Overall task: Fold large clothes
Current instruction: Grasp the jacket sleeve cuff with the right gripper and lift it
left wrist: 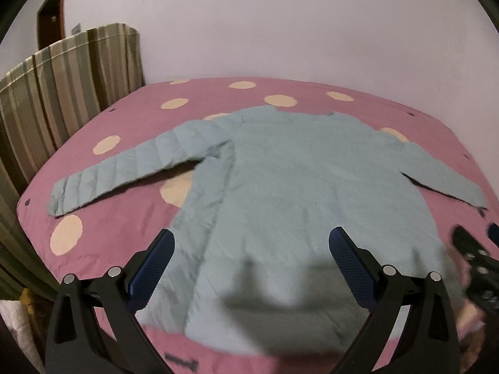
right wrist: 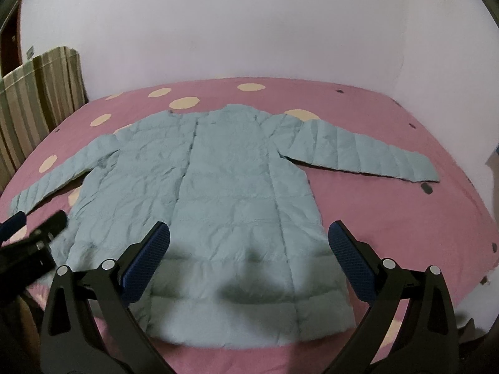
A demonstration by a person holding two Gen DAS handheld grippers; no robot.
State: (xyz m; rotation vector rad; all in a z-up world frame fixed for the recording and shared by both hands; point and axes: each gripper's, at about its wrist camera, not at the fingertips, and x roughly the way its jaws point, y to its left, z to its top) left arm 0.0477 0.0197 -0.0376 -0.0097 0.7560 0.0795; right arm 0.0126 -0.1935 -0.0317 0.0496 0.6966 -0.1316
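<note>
Pink bedspread (right wrist: 389, 205) with cream dots covers the bed, pale wall behind, a striped curtain (left wrist: 62, 93) off to the left. On it the pale blue puffer jacket (right wrist: 224, 193) lies flat, collar toward the wall, hem toward me, both sleeves spread out to the sides; I take it that it is laid out this way so the fold lines are easy to reach. My left tool (left wrist: 251, 257) hangs above the hem on the jacket's left half, fingers wide apart and holding nothing. My right tool (right wrist: 249, 254) hangs above the hem further right, likewise spread and empty. Each shows at the edge of the other's view, so the two sit close beside one another over the near edge. Judgement: no fold is begun; the left sleeve (left wrist: 124, 168) and right sleeve (right wrist: 358, 152) look like the first parts to bring in. Both tools cast dark shadows on the hem, and the left view is smeared, so the quilting there is hard to read. Hem corners sit partly behind the tool frames. Small dark marks on the spread could be print or buttons; I cannot tell.
</note>
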